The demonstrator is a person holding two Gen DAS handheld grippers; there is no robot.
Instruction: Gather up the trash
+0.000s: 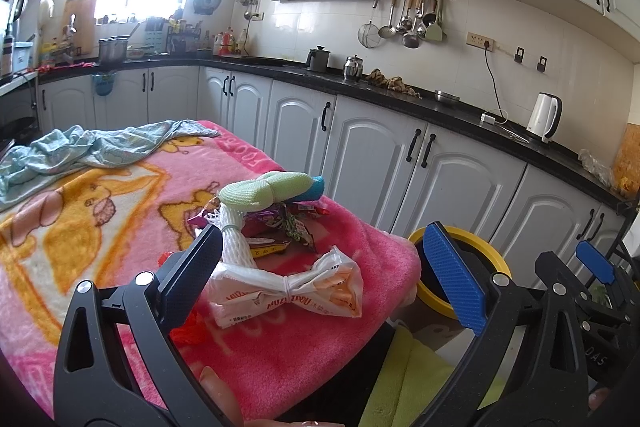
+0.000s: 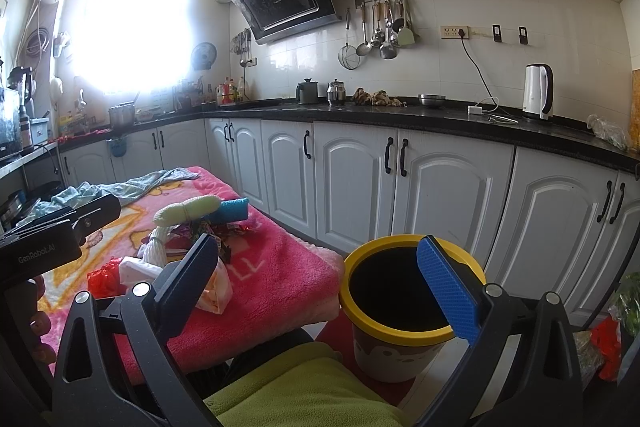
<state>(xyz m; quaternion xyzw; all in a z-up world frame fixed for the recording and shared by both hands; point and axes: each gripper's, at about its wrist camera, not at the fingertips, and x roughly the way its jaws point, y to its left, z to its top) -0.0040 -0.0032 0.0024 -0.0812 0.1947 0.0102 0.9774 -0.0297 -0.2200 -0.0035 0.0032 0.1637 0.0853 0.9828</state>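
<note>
A pile of trash lies on the pink blanket [image 1: 100, 227]: a tied white plastic bag [image 1: 288, 291], a white foam net [image 1: 236, 239], snack wrappers [image 1: 284, 227], a pale green foam roll [image 1: 268, 189] and a red bag [image 1: 188, 333]. My left gripper [image 1: 323, 231] is open just short of the white bag, holding nothing. The yellow-rimmed bin [image 2: 400, 337] stands on the floor off the blanket's right end. My right gripper [image 2: 318, 243] is open and empty, with its blue finger [image 2: 448, 291] over the bin's mouth. The pile [image 2: 192, 227] shows left of it.
A crumpled light blue cloth [image 1: 80, 151] lies at the blanket's far end. White cabinets [image 2: 352, 179] and a black counter with a kettle [image 2: 538, 91] run along the right. Bags [image 2: 608, 343] sit on the floor at right. A person's green-clad lap [image 2: 304, 387] is below.
</note>
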